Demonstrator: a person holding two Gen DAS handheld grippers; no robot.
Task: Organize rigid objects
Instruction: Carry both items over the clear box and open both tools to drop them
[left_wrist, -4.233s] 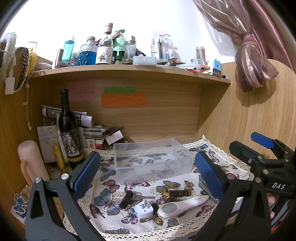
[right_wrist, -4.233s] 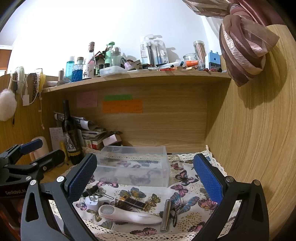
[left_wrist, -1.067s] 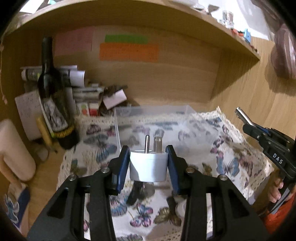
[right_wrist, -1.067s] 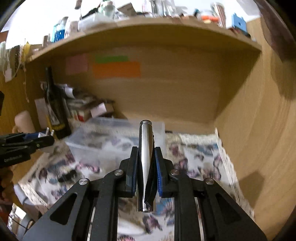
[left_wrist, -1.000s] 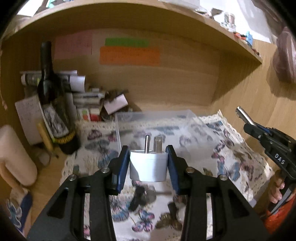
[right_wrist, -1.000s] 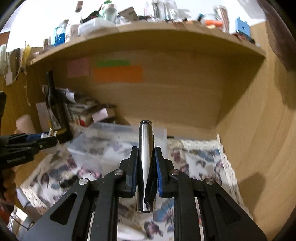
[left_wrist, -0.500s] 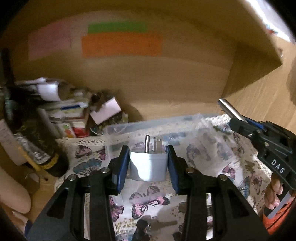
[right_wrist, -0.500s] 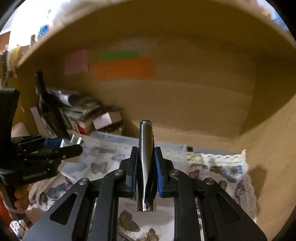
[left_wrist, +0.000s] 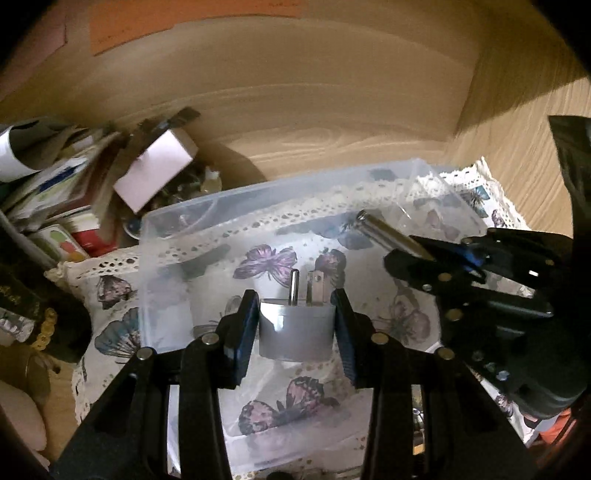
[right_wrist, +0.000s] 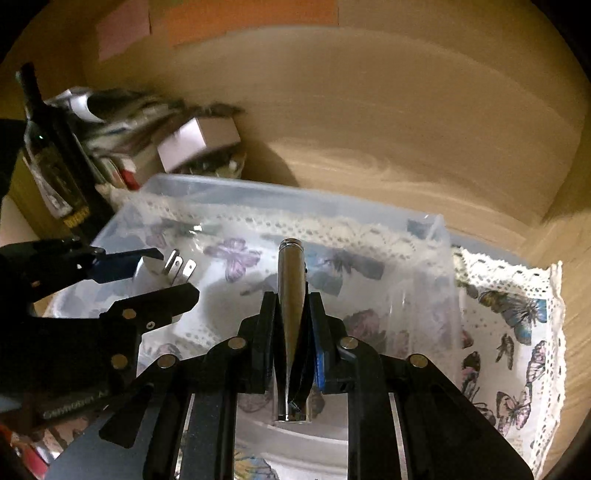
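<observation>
- The white plug adapter (left_wrist: 295, 334) is clamped by the left gripper (left_wrist: 295, 328) above the clear plastic bin (left_wrist: 177, 221).
- The metal cylinder (right_wrist: 291, 295) is gripped by the right gripper (right_wrist: 291, 328) over the same bin.

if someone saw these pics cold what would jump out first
Probably the white plug adapter clamped in the left gripper, prongs forward, over the clear plastic bin. Beside it, the right gripper pinches a slim metal cylinder above the same bin. The butterfly-print cloth under the bin also stands out.
</observation>
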